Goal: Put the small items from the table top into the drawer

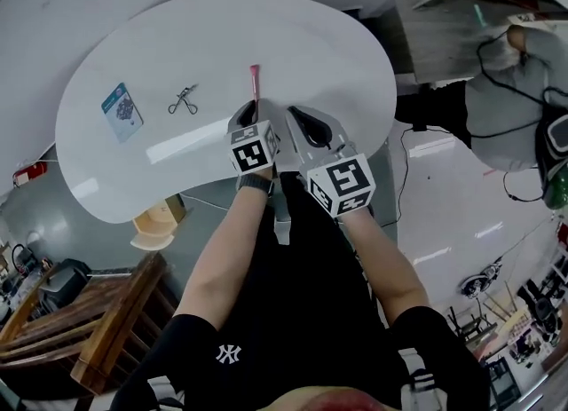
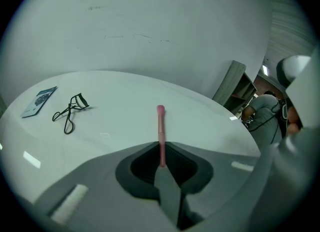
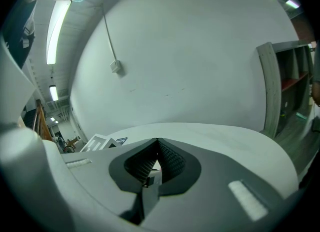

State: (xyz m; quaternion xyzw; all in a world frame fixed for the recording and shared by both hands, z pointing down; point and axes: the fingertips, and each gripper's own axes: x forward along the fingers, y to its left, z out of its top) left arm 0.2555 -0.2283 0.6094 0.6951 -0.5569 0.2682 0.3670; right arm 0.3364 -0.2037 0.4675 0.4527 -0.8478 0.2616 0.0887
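A thin pink stick (image 1: 255, 81) (image 2: 160, 126) points away from me over the white kidney-shaped table (image 1: 337, 54), and my left gripper (image 1: 253, 109) (image 2: 161, 148) is shut on its near end. Whether the stick's far tip touches the table I cannot tell. Just to the right, my right gripper (image 1: 306, 118) (image 3: 157, 142) hovers at the table's near edge, shut, with nothing between its pads. A black eyelash curler (image 1: 184, 100) (image 2: 69, 112) lies to the left of the stick. Further left lies a small blue-and-white card (image 1: 122, 109) (image 2: 40, 100). No drawer shows clearly.
At the top right a person in grey (image 1: 515, 90) sits near a grey shelf unit (image 1: 444, 19), with cables on the floor. Wooden furniture (image 1: 89, 329) stands at the lower left, below the table's edge. A white wall runs behind the table.
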